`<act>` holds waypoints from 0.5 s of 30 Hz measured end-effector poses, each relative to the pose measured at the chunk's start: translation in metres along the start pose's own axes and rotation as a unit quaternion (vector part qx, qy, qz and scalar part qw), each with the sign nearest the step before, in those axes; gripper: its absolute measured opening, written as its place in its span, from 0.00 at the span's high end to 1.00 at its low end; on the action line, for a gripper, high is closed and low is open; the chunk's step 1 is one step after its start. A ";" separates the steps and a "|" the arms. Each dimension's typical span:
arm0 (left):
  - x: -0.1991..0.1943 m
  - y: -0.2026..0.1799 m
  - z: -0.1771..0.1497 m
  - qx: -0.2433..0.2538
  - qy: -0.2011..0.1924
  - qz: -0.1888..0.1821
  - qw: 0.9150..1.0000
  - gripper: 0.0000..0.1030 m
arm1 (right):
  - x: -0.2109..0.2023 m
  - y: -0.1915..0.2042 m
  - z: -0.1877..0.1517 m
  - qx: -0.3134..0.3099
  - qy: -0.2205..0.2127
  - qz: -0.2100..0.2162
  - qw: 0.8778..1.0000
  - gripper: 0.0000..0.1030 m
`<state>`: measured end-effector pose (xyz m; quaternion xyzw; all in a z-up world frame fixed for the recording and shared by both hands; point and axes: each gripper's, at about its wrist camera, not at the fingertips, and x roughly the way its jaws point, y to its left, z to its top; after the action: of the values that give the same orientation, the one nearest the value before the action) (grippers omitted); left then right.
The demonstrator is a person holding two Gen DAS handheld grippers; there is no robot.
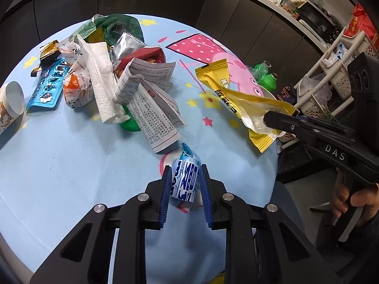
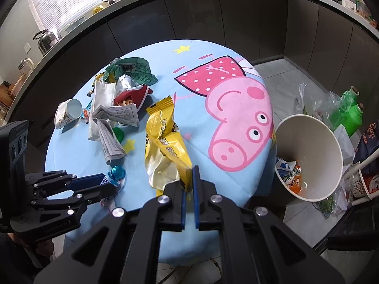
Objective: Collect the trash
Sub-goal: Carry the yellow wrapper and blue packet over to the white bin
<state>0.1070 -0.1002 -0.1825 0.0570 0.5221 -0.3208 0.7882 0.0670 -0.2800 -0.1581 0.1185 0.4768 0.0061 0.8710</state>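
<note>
Near the table's front edge: candy wrapper [image 1: 186, 179], blue and white, light and crinkly, probably slippery; lies between the left gripper [image 1: 185, 196] pads, which pinch its middle, the best hold. Right gripper [image 2: 188, 196], pressed together, pinches a limp yellow packet [image 2: 167, 142] by its end. Paper bucket [image 2: 310, 156] waits beside the table [image 1: 59, 165]. Litter heap behind; nothing blocks the way.

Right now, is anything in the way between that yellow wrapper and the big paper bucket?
Nothing visible. The right gripper holds the yellow wrapper near the table edge; the bucket stands open just beyond it.
</note>
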 end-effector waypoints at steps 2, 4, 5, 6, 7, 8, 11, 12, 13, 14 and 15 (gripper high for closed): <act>0.001 -0.001 0.001 0.001 0.000 0.002 1.000 0.80 | 0.000 0.000 0.000 0.000 0.000 0.000 1.000 0.94; 0.000 -0.001 0.001 -0.002 -0.003 0.003 1.000 0.83 | 0.000 0.000 0.000 0.000 0.000 0.001 1.000 0.94; -0.001 -0.001 0.001 -0.004 -0.005 0.003 1.000 0.86 | 0.000 0.001 0.000 -0.001 0.001 0.002 1.000 0.94; -0.002 -0.001 0.001 -0.006 -0.007 0.003 1.000 0.88 | 0.000 0.001 -0.001 -0.001 0.001 0.002 1.000 0.94; -0.003 -0.002 0.001 -0.007 -0.008 0.006 1.000 0.90 | 0.000 0.002 -0.001 -0.002 0.001 0.002 1.000 0.94; -0.004 -0.002 0.001 -0.007 -0.009 0.011 1.000 0.91 | 0.000 0.001 -0.001 -0.001 0.002 0.002 1.000 0.94; -0.007 -0.003 0.001 -0.012 -0.012 0.015 1.000 0.92 | 0.000 0.002 -0.001 0.000 0.004 0.003 1.000 0.94; -0.009 -0.003 0.001 -0.015 -0.014 0.016 1.000 0.92 | 0.000 0.002 -0.001 0.001 0.003 0.003 1.000 0.94; -0.011 -0.004 0.000 -0.017 -0.015 0.014 1.000 0.92 | -0.001 0.002 -0.001 0.002 0.002 0.003 1.000 0.94; -0.014 -0.005 0.000 -0.018 -0.019 0.013 1.000 0.92 | -0.003 0.002 -0.001 0.002 0.000 0.004 1.000 0.94; -0.017 -0.006 0.001 -0.017 -0.022 0.013 1.000 0.92 | -0.004 0.002 0.000 0.002 -0.001 0.005 1.000 0.94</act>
<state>0.1004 -0.0978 -0.1664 0.0430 0.5096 -0.3029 0.8042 0.0647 -0.2787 -0.1548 0.1225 0.4752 0.0089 0.8713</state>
